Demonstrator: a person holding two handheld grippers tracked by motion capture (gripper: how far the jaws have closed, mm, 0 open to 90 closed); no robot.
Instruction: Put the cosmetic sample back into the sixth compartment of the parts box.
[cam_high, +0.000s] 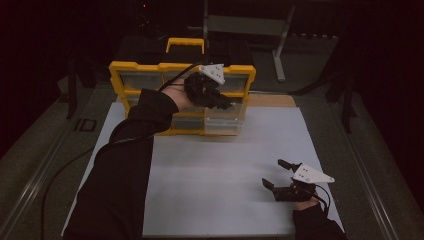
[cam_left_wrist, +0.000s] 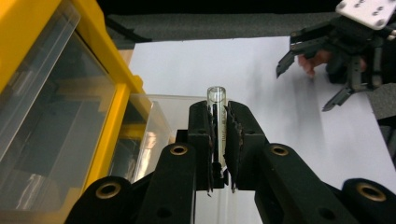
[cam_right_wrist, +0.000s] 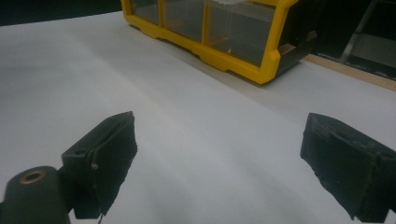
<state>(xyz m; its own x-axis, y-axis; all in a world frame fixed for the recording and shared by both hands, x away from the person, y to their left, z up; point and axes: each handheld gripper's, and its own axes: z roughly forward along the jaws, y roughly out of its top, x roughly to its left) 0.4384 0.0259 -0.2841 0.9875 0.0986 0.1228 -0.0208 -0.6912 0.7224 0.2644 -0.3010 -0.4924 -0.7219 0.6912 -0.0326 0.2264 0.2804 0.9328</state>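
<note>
Left gripper is clamping a clear glass tube between its jaws, centre of the left gripper view, tube mouth rising above the jaw tips. In the high view this gripper is hovering upper centre, over the yellow organiser box and just by its pulled-out clear drawer. Right gripper is sitting at lower right of the high view, jaws spread wide, gripping nothing, over the white bench sheet.
</note>
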